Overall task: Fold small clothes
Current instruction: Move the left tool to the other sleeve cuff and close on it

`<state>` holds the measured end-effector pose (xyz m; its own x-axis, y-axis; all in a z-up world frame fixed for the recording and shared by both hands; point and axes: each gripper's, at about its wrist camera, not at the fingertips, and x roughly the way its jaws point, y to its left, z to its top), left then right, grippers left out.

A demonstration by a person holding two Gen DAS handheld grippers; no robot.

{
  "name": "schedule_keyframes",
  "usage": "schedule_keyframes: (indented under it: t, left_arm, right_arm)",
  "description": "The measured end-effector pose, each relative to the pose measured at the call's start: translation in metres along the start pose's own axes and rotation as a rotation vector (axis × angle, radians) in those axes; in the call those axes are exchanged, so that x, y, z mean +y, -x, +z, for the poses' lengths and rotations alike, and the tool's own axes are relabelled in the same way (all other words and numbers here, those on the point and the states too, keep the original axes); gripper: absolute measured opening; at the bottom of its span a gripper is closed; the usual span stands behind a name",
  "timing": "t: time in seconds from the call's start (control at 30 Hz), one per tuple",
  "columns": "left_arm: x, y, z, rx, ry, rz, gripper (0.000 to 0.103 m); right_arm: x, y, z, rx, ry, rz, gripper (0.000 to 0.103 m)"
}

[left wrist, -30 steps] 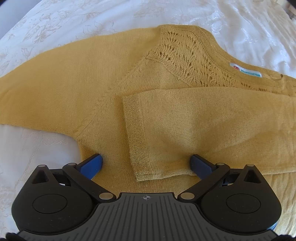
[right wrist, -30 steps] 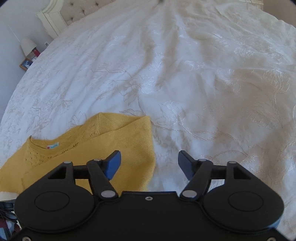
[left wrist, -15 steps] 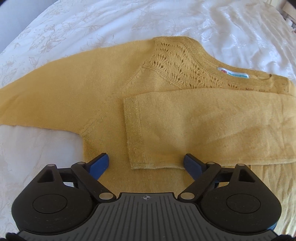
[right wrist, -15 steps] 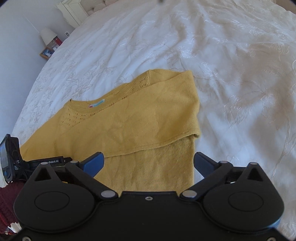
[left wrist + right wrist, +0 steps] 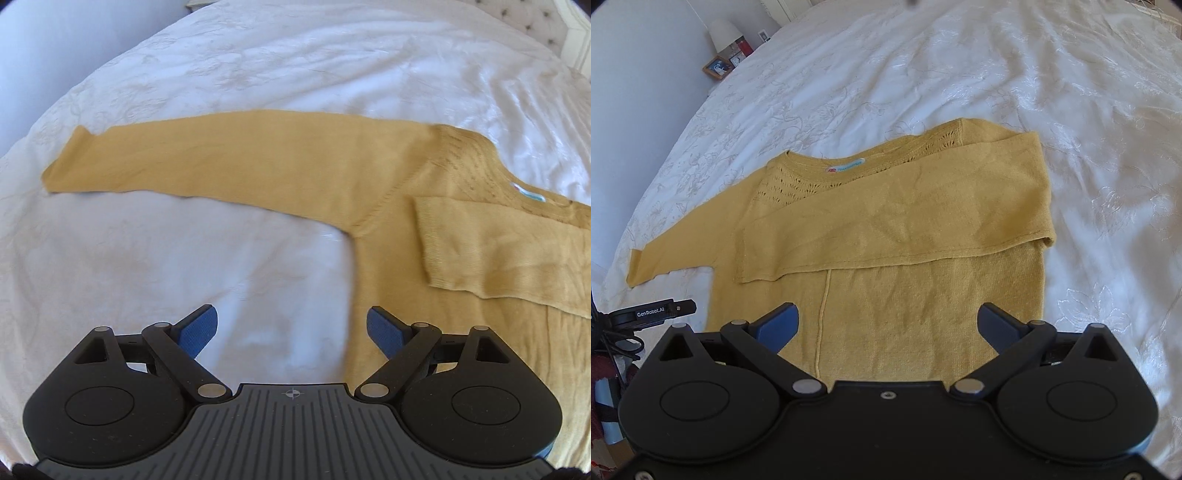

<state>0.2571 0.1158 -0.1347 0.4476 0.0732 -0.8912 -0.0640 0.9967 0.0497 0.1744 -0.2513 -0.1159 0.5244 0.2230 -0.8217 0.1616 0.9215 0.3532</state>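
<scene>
A mustard-yellow knit sweater [image 5: 886, 229] lies flat on the white bed, neck label up. Its right sleeve [image 5: 897, 218] is folded across the chest. Its left sleeve [image 5: 229, 158] stretches out flat to the left, cuff [image 5: 62, 162] at the far end. My left gripper [image 5: 291, 332] is open and empty, over the bedspread by the sweater's left side edge. My right gripper [image 5: 886, 325] is open and empty, above the sweater's lower body. The folded sleeve's cuff also shows in the left wrist view [image 5: 436, 243].
The white embroidered bedspread [image 5: 997, 74] spreads all round the sweater. A bedside lamp [image 5: 724, 33] and a framed photo [image 5: 716, 66] stand past the bed's far left corner. The left gripper's body [image 5: 653, 314] shows at the left edge of the right wrist view.
My left gripper has swung left off the sweater's body, bringing the outstretched left sleeve into view. My right gripper has pulled back and now looks over the whole sweater.
</scene>
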Motion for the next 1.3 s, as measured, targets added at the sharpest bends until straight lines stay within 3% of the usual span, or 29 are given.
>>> schedule_keyframes:
  t: [0.4, 0.67, 0.9, 1.3]
  left_arm:
    - [0.153, -0.008, 0.056, -0.063, 0.086, 0.158, 0.089]
    - [0.221, -0.023, 0.106, -0.112, 0.1, 0.211, 0.089]
    - [0.25, -0.053, 0.129, -0.099, 0.062, 0.21, 0.089]
    - [0.25, -0.108, 0.135, -0.02, 0.018, 0.199, 0.089]
  right_arm:
    - [0.071, -0.012, -0.007, 0.003, 0.019, 0.035, 0.102]
    - [0.115, -0.027, 0.0, 0.001, 0.033, 0.055, 0.102]
    - [0.136, -0.044, 0.002, 0.039, 0.027, 0.047, 0.102]
    - [0.153, -0.068, 0.011, 0.096, 0.046, 0.03, 0.102]
